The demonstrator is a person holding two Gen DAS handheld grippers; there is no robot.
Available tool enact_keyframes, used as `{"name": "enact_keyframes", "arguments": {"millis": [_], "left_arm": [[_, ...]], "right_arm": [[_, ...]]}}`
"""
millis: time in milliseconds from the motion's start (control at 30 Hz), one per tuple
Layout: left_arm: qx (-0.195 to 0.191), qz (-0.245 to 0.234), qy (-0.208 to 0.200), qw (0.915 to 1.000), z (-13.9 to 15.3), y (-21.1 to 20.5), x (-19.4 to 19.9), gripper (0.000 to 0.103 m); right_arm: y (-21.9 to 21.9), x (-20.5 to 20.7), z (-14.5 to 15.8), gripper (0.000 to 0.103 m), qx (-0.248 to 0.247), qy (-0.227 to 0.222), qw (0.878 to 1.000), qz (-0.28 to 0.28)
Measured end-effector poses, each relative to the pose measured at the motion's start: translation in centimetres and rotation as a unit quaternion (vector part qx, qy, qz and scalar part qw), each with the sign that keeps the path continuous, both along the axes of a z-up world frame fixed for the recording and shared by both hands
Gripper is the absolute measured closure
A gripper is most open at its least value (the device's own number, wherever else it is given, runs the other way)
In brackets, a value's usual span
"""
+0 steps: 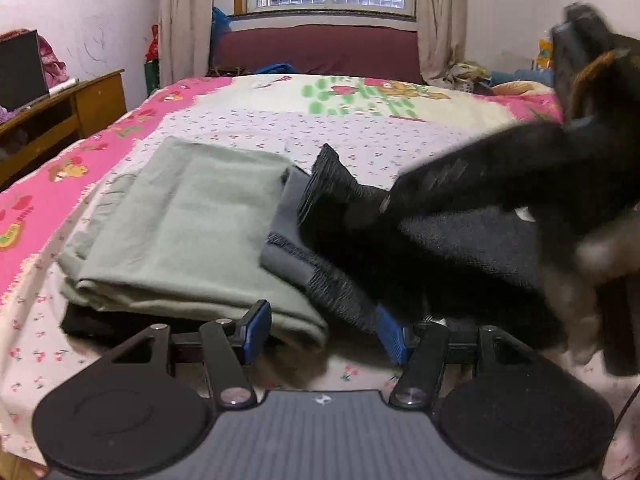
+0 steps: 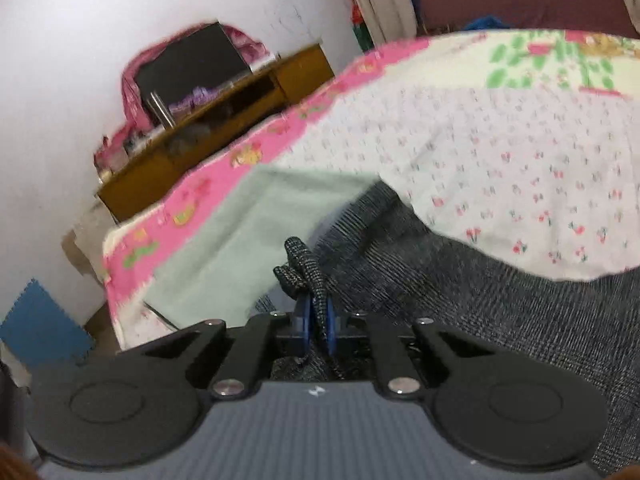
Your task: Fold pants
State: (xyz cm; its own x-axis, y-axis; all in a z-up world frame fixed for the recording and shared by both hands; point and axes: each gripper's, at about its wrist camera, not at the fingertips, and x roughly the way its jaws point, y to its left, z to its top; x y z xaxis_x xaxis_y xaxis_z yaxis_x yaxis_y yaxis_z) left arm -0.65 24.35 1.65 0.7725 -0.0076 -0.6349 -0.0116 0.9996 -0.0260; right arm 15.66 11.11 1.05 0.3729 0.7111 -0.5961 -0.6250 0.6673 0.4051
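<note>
Dark grey knit pants point(image 1: 472, 248) lie on the bed at the right, partly lifted. My right gripper point(image 2: 317, 330) is shut on a bunched edge of these pants point(image 2: 460, 292); it also shows, blurred, in the left wrist view point(image 1: 452, 184) above the pants. My left gripper point(image 1: 322, 330) is open and empty, low over the bed, at the near edge of a folded pale green garment point(image 1: 188, 224), which also shows in the right wrist view point(image 2: 248, 248). A black garment point(image 1: 92, 326) lies under the green one.
The bed has a floral sheet point(image 1: 360, 128) with a pink border point(image 1: 56, 176). A wooden desk point(image 1: 60, 108) with a dark screen point(image 1: 20, 68) stands at the left wall. A maroon headboard point(image 1: 320, 48) and a window are at the far end.
</note>
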Motion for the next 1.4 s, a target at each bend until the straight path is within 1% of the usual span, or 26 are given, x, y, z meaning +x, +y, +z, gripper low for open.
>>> {"name": "enact_keyframes", "arguments": {"millis": [67,100,167,200,267,300,367,433,467,500,567,600,667,767,833,933,967,1033,1100,1133,1200,1267,1333,1400], "left_arm": [[0.014,-0.002,0.002,0.9999,-0.1,-0.3,0.1,0.031],[0.019,-0.004,0.004,0.9998,-0.1,-0.4,-0.1,0.031],[0.021,-0.004,0.011,0.9997,-0.1,0.0,-0.4,0.031],[0.024,-0.001,0.015,0.9996,-0.2,0.2,-0.4,0.031],[0.025,0.007,0.017,0.9995,-0.2,0.7,-0.6,0.031],[0.018,0.011,0.017,0.9996,0.0,1.1,-0.7,0.031],[-0.018,0.012,0.011,0.9997,0.5,1.9,-0.5,0.031],[-0.054,0.004,-0.002,0.9985,1.2,2.5,-0.1,0.03],[-0.067,0.001,-0.012,0.9977,1.7,2.7,0.3,0.03],[-0.073,-0.001,-0.018,0.9972,2.0,2.8,0.6,0.027],[-0.073,-0.006,-0.031,0.9969,2.9,3.0,1.6,0.025],[-0.067,-0.007,-0.035,0.9971,3.2,3.0,2.1,0.025],[-0.054,-0.006,-0.034,0.9979,3.8,3.0,2.9,0.025],[-0.051,-0.012,-0.01,0.9986,3.8,2.7,2.6,0.024],[-0.067,-0.017,0.016,0.9975,2.9,2.4,1.5,0.02],[-0.113,-0.004,0.074,0.9908,-0.1,1.9,0.7,0.02],[-0.124,0.007,0.085,0.9886,-0.9,1.8,0.8,0.02],[-0.152,0.023,0.094,0.9836,-2.3,1.7,1.6,0.02],[-0.199,0.034,0.106,0.9736,-3.4,1.9,2.8,0.02],[-0.225,0.038,0.109,0.9675,-3.9,1.9,3.4,0.02],[-0.253,0.059,0.111,0.9593,-4.5,1.6,4.5,0.021],[-0.268,0.087,0.094,0.9548,-4.7,1.0,5.3,0.021],[-0.278,0.13,0.083,0.9481,-5.1,0.7,6.4,0.02],[-0.291,0.174,0.075,0.9378,-5.4,0.5,7.2,0.02]], "right_arm": [[0.7,-0.4,-0.4,0.092,-0.015,-0.001,0.999,0.038],[1.0,-0.9,-0.5,0.087,-0.03,-0.011,0.998,0.057],[1.2,-1.3,-0.8,0.082,-0.042,-0.02,0.996,0.074],[1.1,-1.4,-1.0,0.079,-0.034,-0.015,0.997,0.075],[0.9,-0.9,-1.3,0.078,-0.01,0.008,0.998,0.067],[0.4,-0.7,-1.3,0.078,0.0,0.016,0.998,0.059],[-0.5,-0.7,-1.1,0.077,0.006,0.015,0.999,0.047],[-1.5,-0.9,-0.9,0.067,0.01,0.016,0.999,0.043],[-1.9,-0.9,-0.9,0.065,0.013,0.018,0.999,0.043],[-2.4,-1.1,-0.9,0.062,0.017,0.019,0.999,0.043],[-2.5,-1.3,-1.0,0.062,0.027,0.017,0.998,0.05],[-2.3,-1.3,-1.1,0.058,0.026,0.016,0.998,0.054],[-1.2,-1.4,-1.3,0.056,0.016,0.015,0.998,0.061],[-1.0,-2.1,-1.5,0.058,0.001,-0.005,0.997,0.072],[-2.1,-2.2,-2.0,0.058,-0.01,-0.007,0.997,0.072],[-4.6,-2.1,-3.1,0.057,-0.017,0.013,0.999,0.048],[-5.4,-2.2,-3.3,0.058,-0.015,0.018,0.999,0.038],[-7.0,-2.3,-3.4,0.058,0.0,0.03,0.999,0.023],[-7.9,-2.6,-3.2,0.058,0.01,0.025,1.0,0.011],[-8.3,-2.7,-3.0,0.057,0.014,0.02,1.0,0.006],[-8.9,-2.8,-3.0,0.057,0.023,0.017,1.0,0.0],[-9.5,-2.8,-2.9,0.057,0.031,0.013,0.999,-0.007],[-10.4,-2.5,-2.8,0.057,0.035,0.008,0.999,-0.016],[-11.7,-2.3,-2.6,0.057,0.039,0.001,0.999,-0.028]]}}
